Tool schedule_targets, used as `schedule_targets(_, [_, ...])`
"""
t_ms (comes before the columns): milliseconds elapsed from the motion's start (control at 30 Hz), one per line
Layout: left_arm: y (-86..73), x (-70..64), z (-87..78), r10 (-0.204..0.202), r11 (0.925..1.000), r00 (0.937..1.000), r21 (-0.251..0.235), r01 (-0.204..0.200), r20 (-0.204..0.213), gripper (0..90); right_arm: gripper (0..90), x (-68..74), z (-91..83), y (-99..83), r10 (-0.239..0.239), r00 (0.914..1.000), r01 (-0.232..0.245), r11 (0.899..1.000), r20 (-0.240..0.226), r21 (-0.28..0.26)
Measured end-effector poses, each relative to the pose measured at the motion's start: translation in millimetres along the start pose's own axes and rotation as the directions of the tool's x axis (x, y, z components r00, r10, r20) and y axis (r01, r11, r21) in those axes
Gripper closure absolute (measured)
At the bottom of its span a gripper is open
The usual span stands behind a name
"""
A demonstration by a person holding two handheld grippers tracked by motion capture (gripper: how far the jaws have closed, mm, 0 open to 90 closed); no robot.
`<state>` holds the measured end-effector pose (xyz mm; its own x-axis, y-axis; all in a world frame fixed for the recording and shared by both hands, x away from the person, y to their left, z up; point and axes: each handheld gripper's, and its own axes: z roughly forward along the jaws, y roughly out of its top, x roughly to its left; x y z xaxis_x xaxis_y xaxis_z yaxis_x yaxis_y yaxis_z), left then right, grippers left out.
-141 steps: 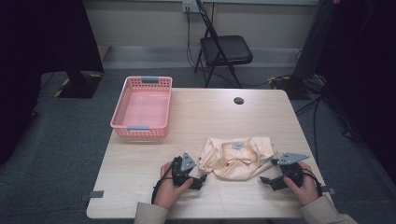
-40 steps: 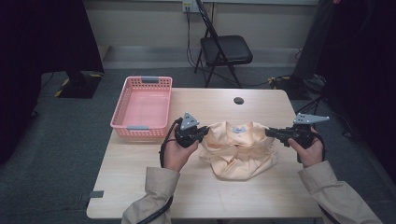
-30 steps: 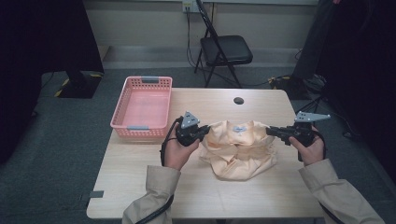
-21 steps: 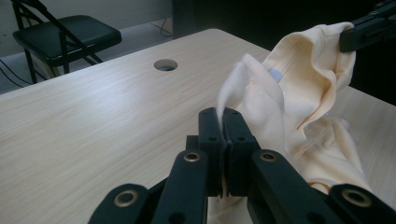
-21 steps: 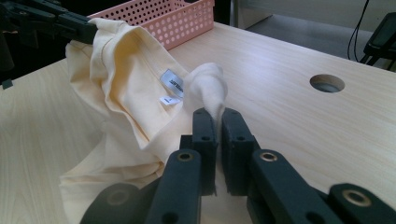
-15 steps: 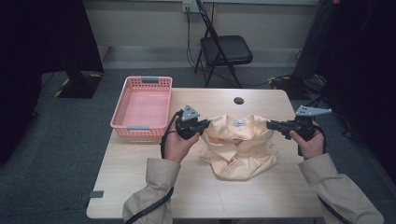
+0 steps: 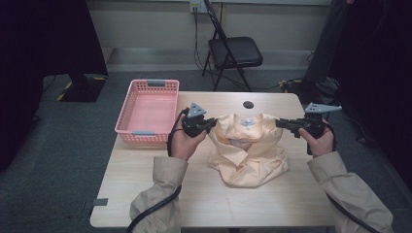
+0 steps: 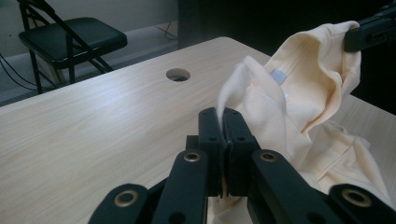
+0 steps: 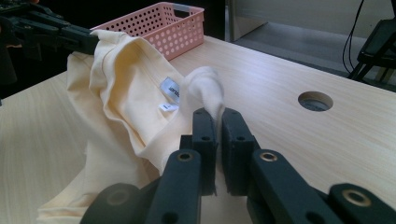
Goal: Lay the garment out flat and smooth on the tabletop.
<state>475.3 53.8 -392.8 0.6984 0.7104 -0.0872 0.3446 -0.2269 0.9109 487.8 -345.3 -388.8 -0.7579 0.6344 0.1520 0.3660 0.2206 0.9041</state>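
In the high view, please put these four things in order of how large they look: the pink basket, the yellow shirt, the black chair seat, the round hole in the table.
Largest to smallest, as they look:
1. yellow shirt
2. pink basket, close to the shirt in size, so this order is unsure
3. black chair seat, which stands farther from the camera
4. round hole

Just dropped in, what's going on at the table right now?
A person is holding a pale yellow shirt up by its top edge. The left gripper and the right gripper are each shut on a pinch of the fabric at opposite sides, with the collar and label between them. The lower part lies bunched on the table. A pink basket sits at the table's left edge, apart from the shirt.
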Motion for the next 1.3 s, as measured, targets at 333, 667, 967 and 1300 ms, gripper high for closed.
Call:
schedule_targets(333, [27.0, 36.9, 36.3, -0.073, 0.9940, 0.9908, -0.090, 0.062, -0.114, 87.7, 85.5, -43.2, 44.5, 29.5, 0.103, 0.9864, -0.106, 0.994, 0.128, 0.020])
schedule_targets(667, [11.7, 31.4, 48.0, -0.088, 0.9949, 0.9871, -0.062, 0.080, -0.134, 25.0, 25.4, -19.8, 62.0, 40.7, 0.030, 0.9859, -0.033, 0.999, 0.164, 0.014])
schedule_targets(967, [-12.5, -0.6, 27.9, -0.047, 0.9984, 0.9956, -0.034, 0.044, -0.081, 19.6, 14.7, 16.8, 46.4, 3.6, -0.057, 0.9859, 0.040, 0.993, 0.157, 0.111])
schedule_targets(1300, [-42.9, -25.5, 6.8, -0.022, 0.9995, 0.9991, -0.025, 0.021, -0.036, 18.3, 13.1, 42.2, 26.7, -30.7, -0.085, 0.9879, 0.068, 0.989, 0.130, 0.128])
